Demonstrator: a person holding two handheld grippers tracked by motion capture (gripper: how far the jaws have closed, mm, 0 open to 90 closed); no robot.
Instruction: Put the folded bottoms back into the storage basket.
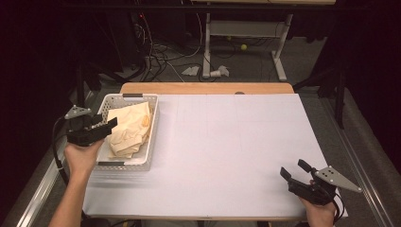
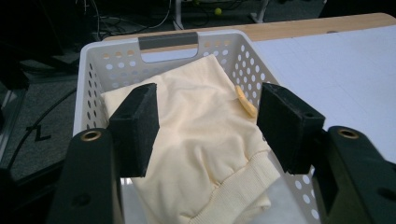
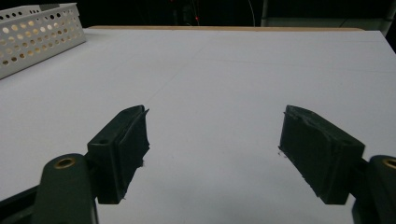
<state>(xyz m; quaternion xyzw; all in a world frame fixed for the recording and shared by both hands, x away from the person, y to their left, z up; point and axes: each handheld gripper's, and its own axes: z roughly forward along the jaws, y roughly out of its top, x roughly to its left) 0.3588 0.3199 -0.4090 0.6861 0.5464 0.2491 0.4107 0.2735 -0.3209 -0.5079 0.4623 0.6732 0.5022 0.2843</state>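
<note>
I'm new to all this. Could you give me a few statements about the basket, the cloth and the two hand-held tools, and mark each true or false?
1. The pale yellow crumpled cloth garment lies in the white perforated plastic basket. True.
2. The basket sits at the table's right side. False: it sits at the left.
3. The left tool is over the basket with its jaws apart. True.
4. The right tool grips a ball. False: its jaws are open with nothing between them, above the white table cover.

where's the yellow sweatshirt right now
The pale yellow sweatshirt lies crumpled inside the white perforated basket at the table's left side in the high view, just beyond the open left claw.
</note>
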